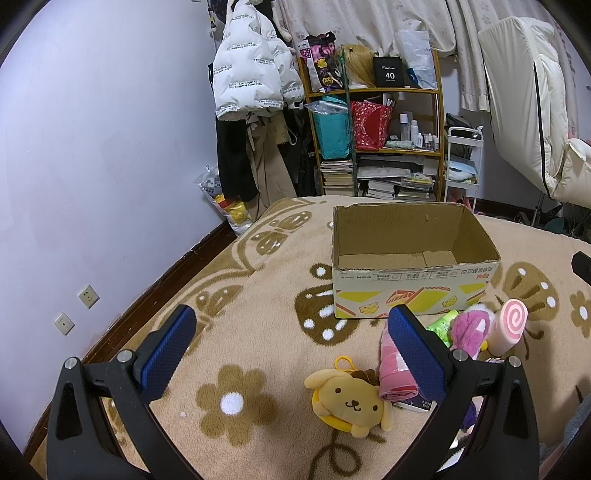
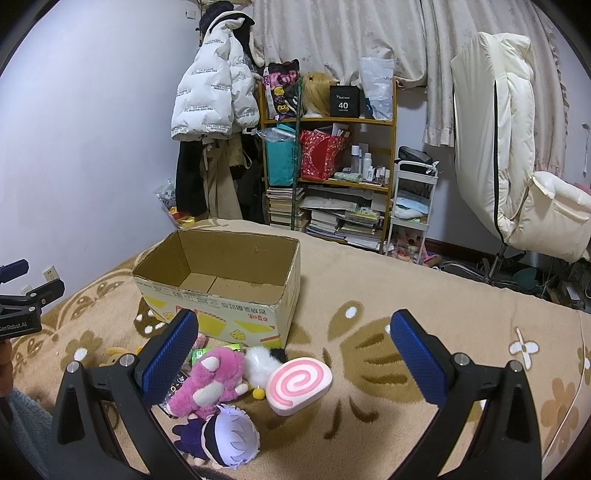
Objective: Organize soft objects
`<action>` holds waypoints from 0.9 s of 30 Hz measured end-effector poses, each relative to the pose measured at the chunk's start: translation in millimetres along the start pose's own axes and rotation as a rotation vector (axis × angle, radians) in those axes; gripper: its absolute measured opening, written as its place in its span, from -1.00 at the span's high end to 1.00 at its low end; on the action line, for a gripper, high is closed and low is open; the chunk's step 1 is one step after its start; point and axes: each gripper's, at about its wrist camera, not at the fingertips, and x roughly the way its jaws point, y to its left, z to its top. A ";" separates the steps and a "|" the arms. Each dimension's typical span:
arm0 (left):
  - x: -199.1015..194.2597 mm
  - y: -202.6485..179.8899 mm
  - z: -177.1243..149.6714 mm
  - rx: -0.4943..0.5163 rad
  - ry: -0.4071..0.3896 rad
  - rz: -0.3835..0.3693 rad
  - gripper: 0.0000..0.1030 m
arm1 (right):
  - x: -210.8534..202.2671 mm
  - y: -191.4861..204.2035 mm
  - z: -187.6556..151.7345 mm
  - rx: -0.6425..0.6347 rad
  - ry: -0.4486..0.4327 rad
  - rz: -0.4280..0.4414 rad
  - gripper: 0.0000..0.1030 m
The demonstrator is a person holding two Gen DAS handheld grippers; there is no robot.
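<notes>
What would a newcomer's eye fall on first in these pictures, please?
Probably the open cardboard box, empty on the flowered blanket. Next, the toys heaped in front of it: a pink plush beside a pink swirl cushion, and a yellow dog plush lying apart.

Beige floral-patterned fleece blanket (image 1: 258, 295) covering the bed, white printed puffer jacket (image 1: 251, 70) hanging by the lilac wall (image 1: 103, 147), wooden shelf unit (image 2: 328, 173) crammed with bags and stacked books, cream padded chair (image 2: 509, 155), pale curtains (image 2: 332, 33)
</notes>
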 end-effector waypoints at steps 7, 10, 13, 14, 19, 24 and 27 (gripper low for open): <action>7.1 2.9 -1.2 -0.011 0.041 0.011 -0.99 | 0.3 -1.0 -1.1 0.006 0.011 0.012 -1.00; 14.8 5.1 -2.0 -0.019 0.083 0.007 -0.99 | 6.8 -3.0 -3.8 0.012 0.047 0.016 -1.00; 24.0 6.9 -2.2 -0.027 0.125 -0.002 -0.99 | 15.8 -5.4 -5.1 0.022 0.083 0.012 -1.00; 27.1 7.4 -2.3 -0.030 0.137 -0.005 -0.99 | 18.4 -6.5 -5.4 0.027 0.094 0.017 -1.00; 53.7 7.9 -7.5 -0.048 0.242 -0.013 -0.99 | 38.4 -13.9 -9.5 0.070 0.179 0.042 -1.00; 81.7 7.9 -16.2 -0.073 0.344 -0.021 -0.99 | 59.5 -18.2 -13.6 0.094 0.247 0.030 -1.00; 93.9 7.5 -19.6 -0.092 0.391 -0.044 -0.99 | 70.7 -20.5 -16.6 0.104 0.273 0.028 -1.00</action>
